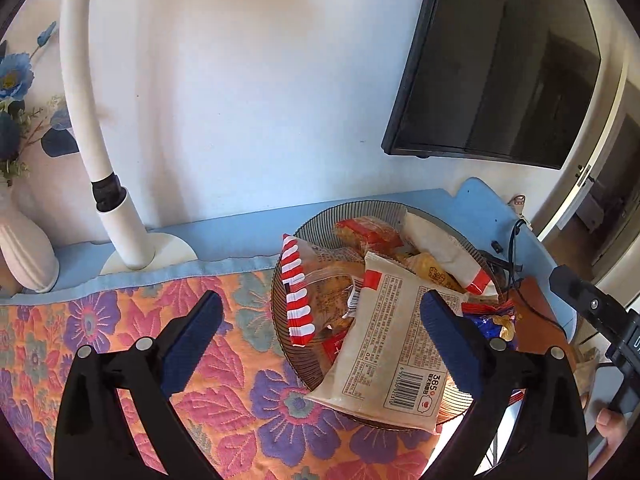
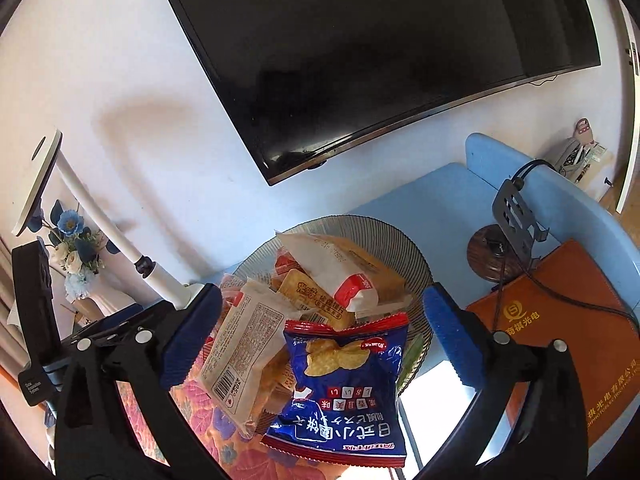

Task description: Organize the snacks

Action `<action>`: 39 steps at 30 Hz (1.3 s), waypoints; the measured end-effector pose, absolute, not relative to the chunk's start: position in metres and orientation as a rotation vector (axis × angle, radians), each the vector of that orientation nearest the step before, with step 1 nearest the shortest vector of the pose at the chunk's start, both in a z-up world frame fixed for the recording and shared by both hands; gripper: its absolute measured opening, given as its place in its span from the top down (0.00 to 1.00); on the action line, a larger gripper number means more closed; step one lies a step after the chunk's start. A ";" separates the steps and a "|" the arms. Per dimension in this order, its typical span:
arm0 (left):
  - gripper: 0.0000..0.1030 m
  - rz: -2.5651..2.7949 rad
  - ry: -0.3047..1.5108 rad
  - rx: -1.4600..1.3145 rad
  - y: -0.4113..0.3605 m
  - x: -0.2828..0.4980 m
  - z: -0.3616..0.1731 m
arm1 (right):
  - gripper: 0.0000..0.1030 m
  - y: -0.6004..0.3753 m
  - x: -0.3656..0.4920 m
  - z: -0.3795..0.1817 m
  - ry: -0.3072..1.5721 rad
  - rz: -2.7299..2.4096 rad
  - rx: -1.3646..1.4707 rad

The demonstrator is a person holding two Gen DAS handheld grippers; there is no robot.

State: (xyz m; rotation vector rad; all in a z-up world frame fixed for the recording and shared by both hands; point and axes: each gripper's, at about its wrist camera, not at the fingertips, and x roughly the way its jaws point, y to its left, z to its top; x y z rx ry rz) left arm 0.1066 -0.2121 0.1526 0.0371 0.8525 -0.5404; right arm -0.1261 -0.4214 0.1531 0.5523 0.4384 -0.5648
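A round ribbed glass bowl on the floral cloth is piled with snack packets. A beige packet with a barcode hangs over its near rim. A red-and-white striped bag leans at the bowl's left. A blue crisp bag rests on the near side of the pile. My left gripper is open, its right finger over the beige packet, nothing held. My right gripper is open, fingers either side of the blue bag, apart from it.
A white lamp base and gooseneck and a white vase stand at the back left. A dark screen hangs on the wall. A phone stand with cable and an orange folder lie right of the bowl.
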 end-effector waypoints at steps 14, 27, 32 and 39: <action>0.05 -0.474 0.826 0.076 -0.156 0.035 0.121 | 0.03 -0.293 -0.143 0.117 0.484 -0.534 0.325; 0.05 -0.410 0.875 0.127 -0.157 0.021 0.040 | 0.03 -0.289 -0.116 0.022 0.655 -0.625 0.299; 0.05 -0.352 0.902 0.143 -0.160 0.028 0.023 | 0.03 -0.300 -0.107 0.015 0.670 -0.653 0.321; 0.05 -0.299 0.870 0.188 -0.164 0.023 0.018 | 0.03 -0.311 -0.112 0.008 0.678 -0.675 0.393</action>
